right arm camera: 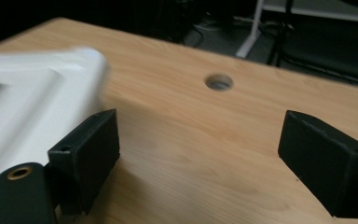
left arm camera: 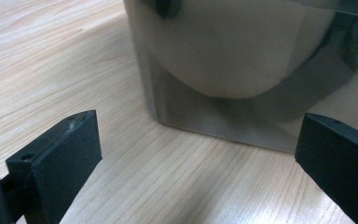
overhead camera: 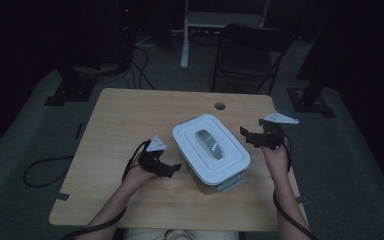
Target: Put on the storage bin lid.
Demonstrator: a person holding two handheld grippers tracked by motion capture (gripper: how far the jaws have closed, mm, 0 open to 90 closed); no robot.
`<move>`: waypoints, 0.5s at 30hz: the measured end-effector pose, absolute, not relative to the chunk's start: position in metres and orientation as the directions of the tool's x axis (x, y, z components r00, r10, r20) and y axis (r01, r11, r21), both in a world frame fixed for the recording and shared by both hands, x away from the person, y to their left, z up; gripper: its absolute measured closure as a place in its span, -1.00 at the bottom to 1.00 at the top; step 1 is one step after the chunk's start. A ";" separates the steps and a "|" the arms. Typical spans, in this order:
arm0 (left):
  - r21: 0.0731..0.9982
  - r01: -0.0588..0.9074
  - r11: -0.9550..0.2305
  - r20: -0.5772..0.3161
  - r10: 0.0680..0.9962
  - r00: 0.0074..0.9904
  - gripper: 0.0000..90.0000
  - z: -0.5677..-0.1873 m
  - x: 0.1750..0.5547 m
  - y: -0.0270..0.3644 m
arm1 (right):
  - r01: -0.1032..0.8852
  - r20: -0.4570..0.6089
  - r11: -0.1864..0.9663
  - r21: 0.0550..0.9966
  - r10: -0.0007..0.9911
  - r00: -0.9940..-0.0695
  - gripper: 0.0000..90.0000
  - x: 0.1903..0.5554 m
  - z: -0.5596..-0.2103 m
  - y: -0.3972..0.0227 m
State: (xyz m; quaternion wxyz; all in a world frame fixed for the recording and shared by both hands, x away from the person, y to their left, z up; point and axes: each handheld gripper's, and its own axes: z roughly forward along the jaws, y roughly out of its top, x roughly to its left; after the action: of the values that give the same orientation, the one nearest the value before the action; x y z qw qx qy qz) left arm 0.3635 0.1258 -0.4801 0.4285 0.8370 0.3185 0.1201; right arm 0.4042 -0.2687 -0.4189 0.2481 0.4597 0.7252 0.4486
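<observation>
A white lidded container (overhead camera: 210, 150) with a grey handle on its lid stands in the middle of the wooden table (overhead camera: 130, 115). A grey clasp (overhead camera: 230, 183) sticks out at its near end. My left gripper (overhead camera: 172, 170) sits low just left of the container, open, pointing at its side. In the left gripper view the jaws (left arm camera: 200, 158) stand wide apart with the container's translucent wall (left arm camera: 233, 70) close ahead and nothing between them. My right gripper (overhead camera: 245, 134) hovers at the container's right, open and empty. In the right gripper view (right arm camera: 200, 149) the white lid (right arm camera: 28, 93) lies to the left, blurred.
A round cable hole (overhead camera: 220, 106) is in the table behind the container, also in the right gripper view (right arm camera: 219, 82). A dark folding chair (overhead camera: 250, 55) and stand legs are on the floor beyond the table. Cables trail from both grippers off the near edge.
</observation>
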 end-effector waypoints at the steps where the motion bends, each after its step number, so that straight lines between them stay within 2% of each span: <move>1: 0.793 0.432 -0.430 -0.074 0.636 0.768 -0.98 -0.481 0.363 0.125 | 0.452 0.053 0.178 0.874 0.890 -0.453 -0.73 0.406 -0.424 -0.271; 9: 0.795 0.426 -0.432 -0.074 0.628 0.775 -0.98 -0.480 0.365 0.119 | 0.524 0.099 0.146 0.839 0.906 -0.412 -0.73 0.414 -0.469 -0.281; 15: 0.797 0.426 -0.427 -0.082 0.623 0.778 -0.98 -0.481 0.366 0.114 | 0.547 0.116 0.156 0.822 0.896 -0.430 -0.73 0.412 -0.491 -0.274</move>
State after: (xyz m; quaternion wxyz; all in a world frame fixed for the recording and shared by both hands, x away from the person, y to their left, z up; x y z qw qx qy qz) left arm 0.3661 0.1144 -0.4811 0.4340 0.8371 0.3132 0.1131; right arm 0.4121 -0.2736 -0.4914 0.2059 0.4928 0.7319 0.4232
